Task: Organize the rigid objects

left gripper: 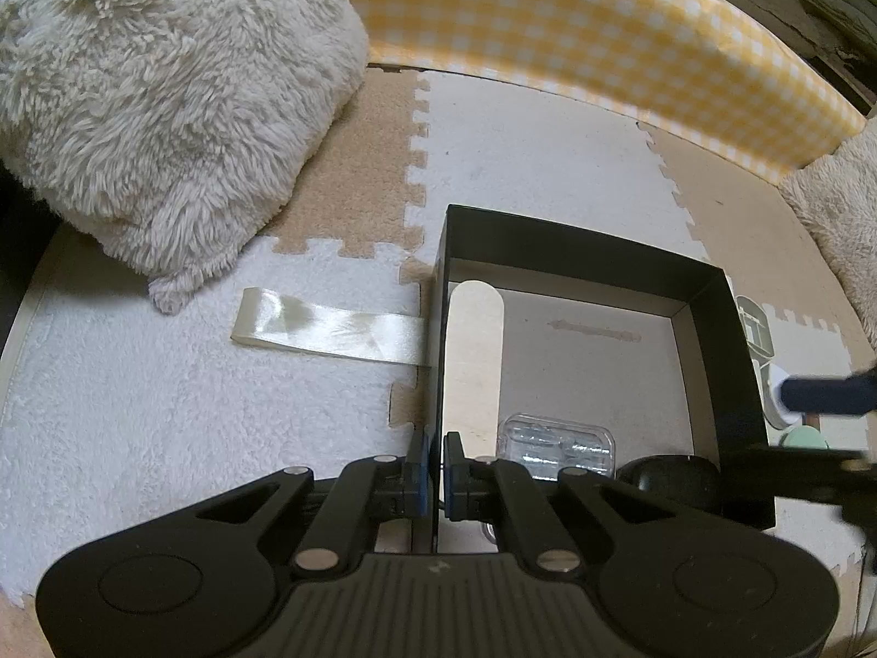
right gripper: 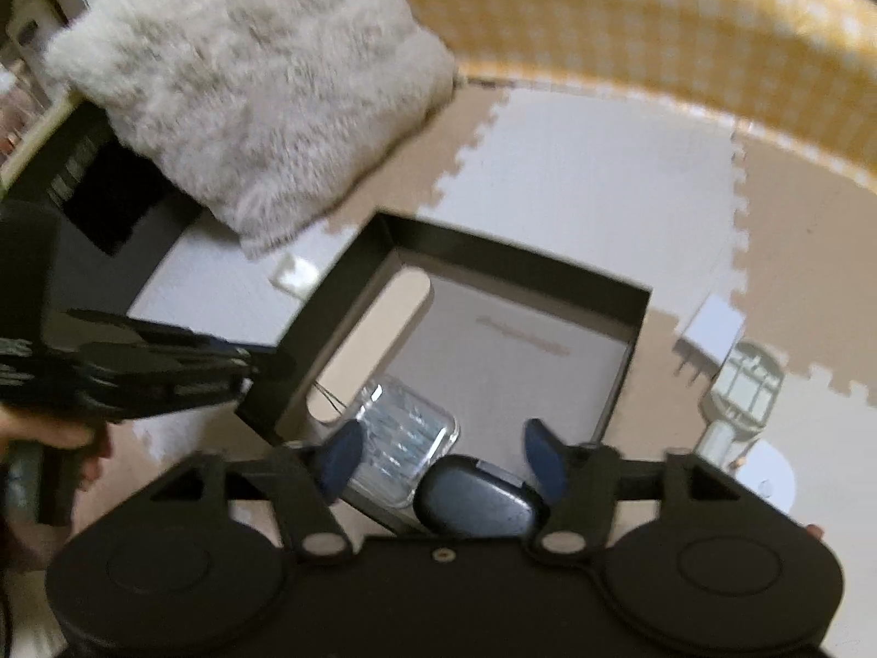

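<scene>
Left wrist view: left gripper (left gripper: 437, 471) pinching left wall of black square cardboard box (left gripper: 712, 296); inside, beige oval board (left gripper: 474, 351), clear plastic case (left gripper: 556, 447).
Right wrist view: right gripper (right gripper: 441, 458) spread, over dark grey rounded case (right gripper: 474, 501) at near box corner.

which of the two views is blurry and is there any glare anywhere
Right wrist view: motion blur throughout, smearing the fluffy cushion and the yellow checked fabric. Left wrist view: sharp, with fisheye bending at the edges; glare shows on the satin ribbon and the clear plastic case in the black box.
</scene>
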